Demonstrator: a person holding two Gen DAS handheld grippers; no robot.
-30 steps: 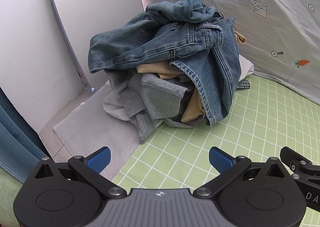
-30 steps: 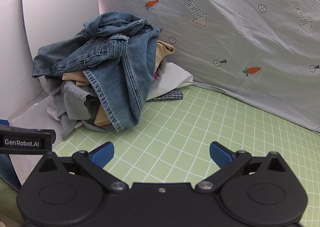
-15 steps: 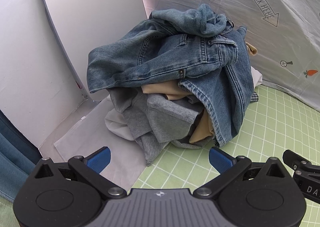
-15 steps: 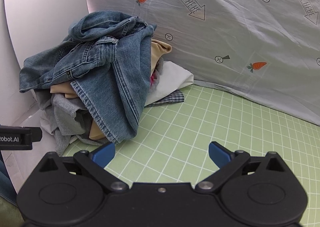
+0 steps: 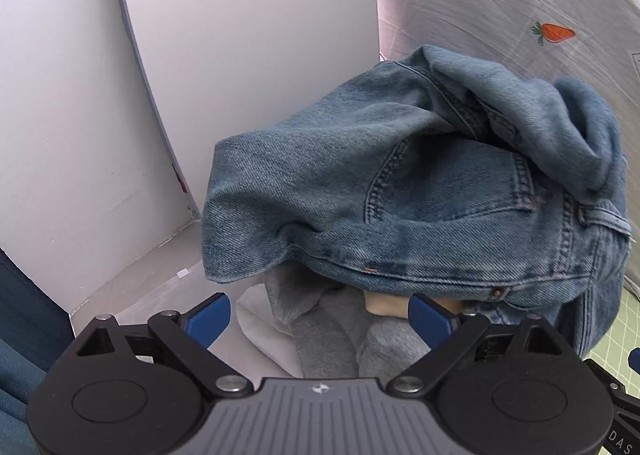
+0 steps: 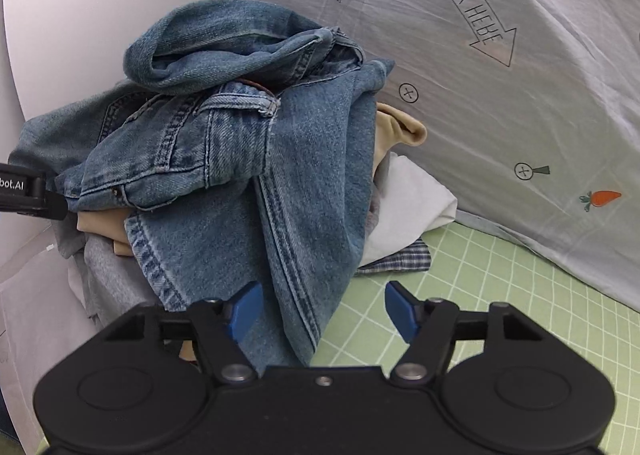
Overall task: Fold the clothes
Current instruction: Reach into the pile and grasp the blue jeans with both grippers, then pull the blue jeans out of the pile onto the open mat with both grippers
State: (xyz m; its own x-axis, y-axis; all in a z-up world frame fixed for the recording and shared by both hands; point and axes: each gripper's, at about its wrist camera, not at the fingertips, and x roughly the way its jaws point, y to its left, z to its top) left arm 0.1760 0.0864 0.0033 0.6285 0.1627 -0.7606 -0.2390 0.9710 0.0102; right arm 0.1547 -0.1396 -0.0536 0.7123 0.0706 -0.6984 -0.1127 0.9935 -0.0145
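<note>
Right wrist view, jeans (image 6: 248, 159) heaped over beige garment (image 6: 400, 127), both grippers (image 6: 322, 315) (image 5: 318, 317) apparently agape, empty.

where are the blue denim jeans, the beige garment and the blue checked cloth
blue denim jeans (image 6: 312, 159), right wrist view, leg panel draped down the pile
beige garment (image 6: 400, 127), right wrist view, rounded fold poking out behind the denim
blue checked cloth (image 6: 400, 261), right wrist view, flat corner on the mat

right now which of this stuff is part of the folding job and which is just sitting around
Part of the job:
- jeans on top of the pile
- grey garment and tan garment beneath
- white cloth and plaid piece
- left gripper and right gripper, both open

Just there:
- carrot-print sheet
- green grid mat
- white panels
</note>
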